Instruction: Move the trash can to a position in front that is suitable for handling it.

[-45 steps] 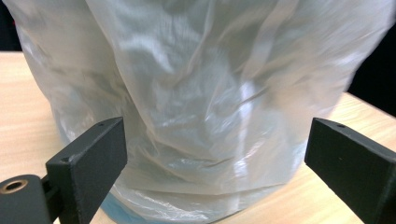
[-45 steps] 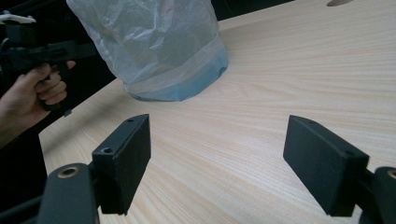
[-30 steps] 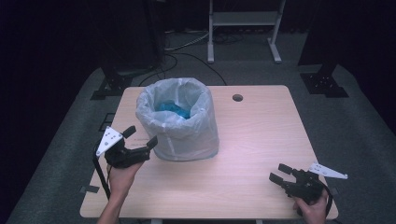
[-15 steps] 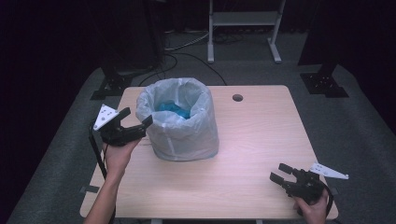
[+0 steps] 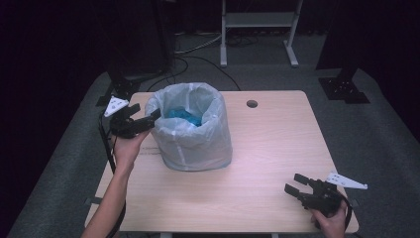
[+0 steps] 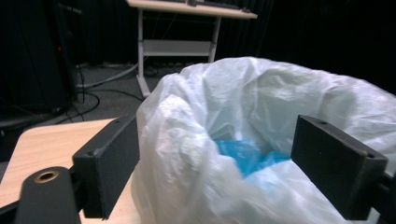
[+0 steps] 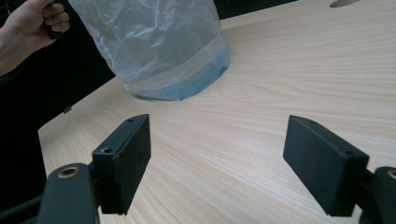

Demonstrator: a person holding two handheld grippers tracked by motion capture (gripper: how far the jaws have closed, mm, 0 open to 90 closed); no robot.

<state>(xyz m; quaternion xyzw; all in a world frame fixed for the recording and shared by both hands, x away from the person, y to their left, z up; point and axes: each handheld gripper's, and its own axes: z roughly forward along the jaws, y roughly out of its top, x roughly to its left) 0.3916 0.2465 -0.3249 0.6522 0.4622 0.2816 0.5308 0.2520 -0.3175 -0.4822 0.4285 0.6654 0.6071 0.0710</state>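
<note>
A bin lined with a translucent white bag (image 5: 193, 129) stands on the left half of the wooden table (image 5: 277, 139); blue shows inside it (image 5: 183, 117). My left gripper (image 5: 151, 118) is raised at the bin's left rim. In the left gripper view its jaws (image 6: 219, 149) straddle the bag's puffed rim (image 6: 187, 121); they have just been closing, but a grip is not evident. My right gripper (image 5: 294, 183) rests low near the table's front right corner, open, with bare wood between its jaws (image 7: 217, 158). The bin (image 7: 159, 46) stands farther off in that view.
A round cable hole (image 5: 252, 104) sits in the table behind the bin. A white metal stand (image 5: 257, 20) and cables lie on the floor beyond. The person's left hand (image 7: 32, 23) shows beside the bin in the right gripper view.
My left gripper has risen and moved away from the person along the bin's left side, ending at its rim. The right gripper has stayed in place.
</note>
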